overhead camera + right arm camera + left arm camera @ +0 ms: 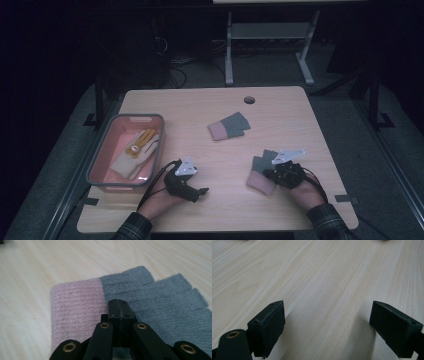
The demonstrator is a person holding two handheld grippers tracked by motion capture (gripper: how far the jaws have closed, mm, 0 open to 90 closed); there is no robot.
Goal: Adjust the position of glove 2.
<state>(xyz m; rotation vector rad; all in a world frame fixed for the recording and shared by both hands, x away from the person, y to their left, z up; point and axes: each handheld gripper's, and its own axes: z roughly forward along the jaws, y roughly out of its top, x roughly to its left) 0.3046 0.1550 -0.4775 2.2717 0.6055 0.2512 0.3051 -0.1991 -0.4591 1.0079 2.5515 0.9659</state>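
The grey-and-pink glove (140, 300) lies flat near the bench's (210, 107) front right edge, pink cuff toward the bench's front edge. The right tongs (119, 308) are pressed together over its middle, apparently pinching the knit, though the nip itself is hidden. To carry it well, lift before travelling so the fingers do not drag. A matching glove (228, 126) lies farther back; the bin (126, 119) at left holds a yellow-and-white glove (136, 152). The left tongs (324, 327) wait spread, empty.

On the light wooden table (280, 107), the pink plastic basket (98, 160) (a cream-and-yellow glove (136, 150) inside) sits left; one grey-and-pink knitted fingerless glove (228, 126) lies behind another (260, 172).
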